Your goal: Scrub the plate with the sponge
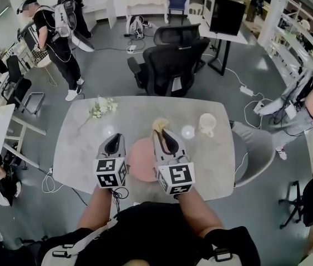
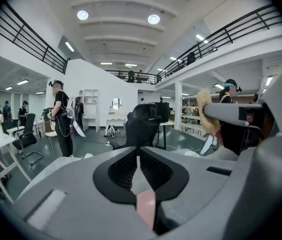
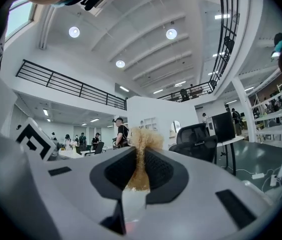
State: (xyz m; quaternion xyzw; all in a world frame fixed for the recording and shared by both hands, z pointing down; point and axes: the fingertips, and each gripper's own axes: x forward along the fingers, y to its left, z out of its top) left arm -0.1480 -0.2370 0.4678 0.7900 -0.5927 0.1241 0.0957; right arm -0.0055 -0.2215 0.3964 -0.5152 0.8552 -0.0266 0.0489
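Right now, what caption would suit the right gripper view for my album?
Right gripper clamping a tan sponge, with a black office chair beyond.

Brightness: evenly bright hall, daylight-white in all three views.
Source: round ceiling lamps [image 2: 82,15] and strip lights overhead, far above.
Glare: two pale reflections on the table [image 1: 79,148], left and right of its middle.
Shadows: soft and faint, under the table's near edge.
Distortion: strong fisheye; black rims ring both gripper views, and railings bow.
Focus: far room is fairly sharp; the sponge [image 3: 143,136] in the right gripper [image 3: 140,156] is fuzzy, and the near casing is soft.
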